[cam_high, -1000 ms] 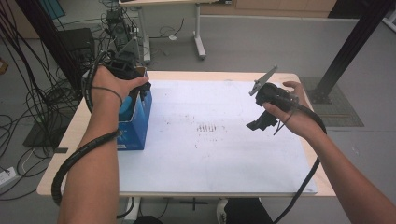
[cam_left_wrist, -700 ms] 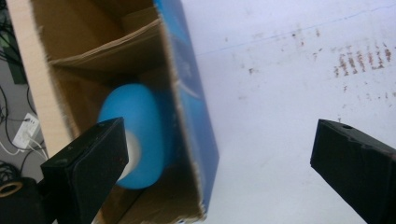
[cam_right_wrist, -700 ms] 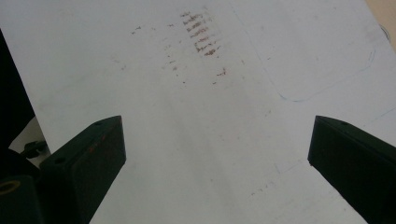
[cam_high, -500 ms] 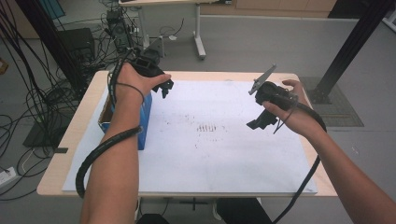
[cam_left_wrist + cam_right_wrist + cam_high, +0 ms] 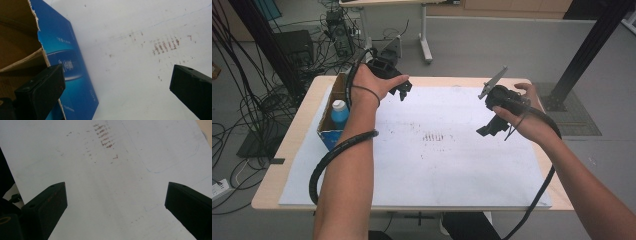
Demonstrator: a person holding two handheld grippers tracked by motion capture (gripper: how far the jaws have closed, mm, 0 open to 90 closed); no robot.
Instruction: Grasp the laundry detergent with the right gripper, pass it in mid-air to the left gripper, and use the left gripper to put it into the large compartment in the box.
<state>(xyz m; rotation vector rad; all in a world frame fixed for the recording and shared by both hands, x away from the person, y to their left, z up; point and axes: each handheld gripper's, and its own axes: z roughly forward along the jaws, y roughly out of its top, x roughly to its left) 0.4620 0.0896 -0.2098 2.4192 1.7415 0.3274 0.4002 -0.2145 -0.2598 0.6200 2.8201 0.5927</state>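
Note:
A blue cardboard box (image 5: 328,131) with its top open stands on the left side of the table, and a blue bottle (image 5: 340,113) stands upright inside it. My left gripper (image 5: 402,90) hovers to the right of the box over the far part of the white sheet (image 5: 437,165). Its jaws have just been opening and stand wide with nothing between them. The left gripper view shows the box's blue side (image 5: 72,65) beside the left jaw. Over the right of the sheet, my right gripper (image 5: 492,126) is open and holds nothing.
Faint reddish-brown marks (image 5: 437,136) stain the middle of the sheet. The wooden table edge (image 5: 277,165) shows around the sheet. Cables and equipment (image 5: 337,30) lie on the floor behind the table's left end, and a black post (image 5: 587,50) stands at the back right.
My left hand has moved right, off the top of the box, to the sheet's far part, uncovering the bottle in the box. The right hand has stayed in place.

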